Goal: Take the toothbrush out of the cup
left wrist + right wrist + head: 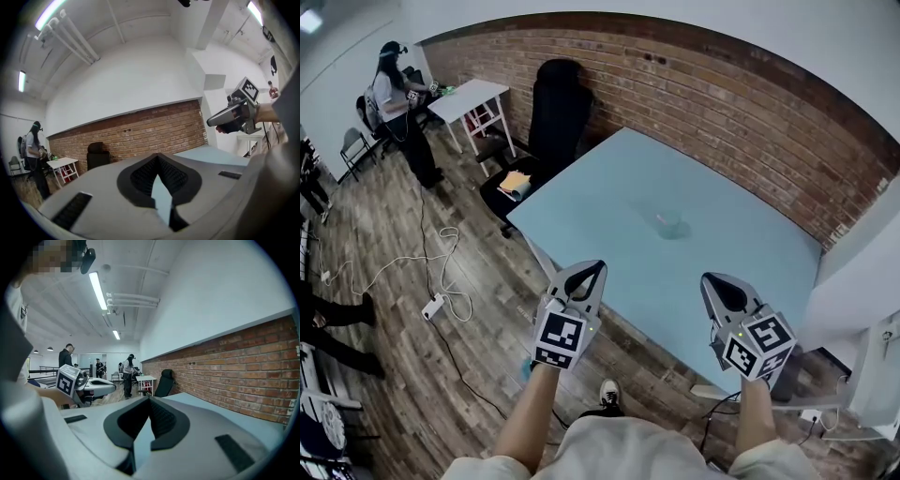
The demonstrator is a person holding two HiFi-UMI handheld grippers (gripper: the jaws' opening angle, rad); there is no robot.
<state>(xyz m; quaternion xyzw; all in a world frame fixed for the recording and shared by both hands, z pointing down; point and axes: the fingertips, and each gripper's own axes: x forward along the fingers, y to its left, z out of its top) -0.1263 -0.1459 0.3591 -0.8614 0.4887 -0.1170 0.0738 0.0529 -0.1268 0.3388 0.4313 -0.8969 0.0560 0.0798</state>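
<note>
Grippers: you are holding the left gripper (pixel 596 272) and right gripper (pixel 710 281) low at the near table (pixel 609 206) edge, both pinched tip to tip on nothing, seemingly poised to start. Well ahead, the cup (pixel 671 223) is standing mid-table; the toothbrush is too faint to make out.

Grippers: you hold two, left gripper (pixel 591 271), right gripper (pixel 713 281).
Cup (pixel 670 223): one, on the table (pixel 609 208).
Black chair (pixel 555 108): one, behind the table.
</note>
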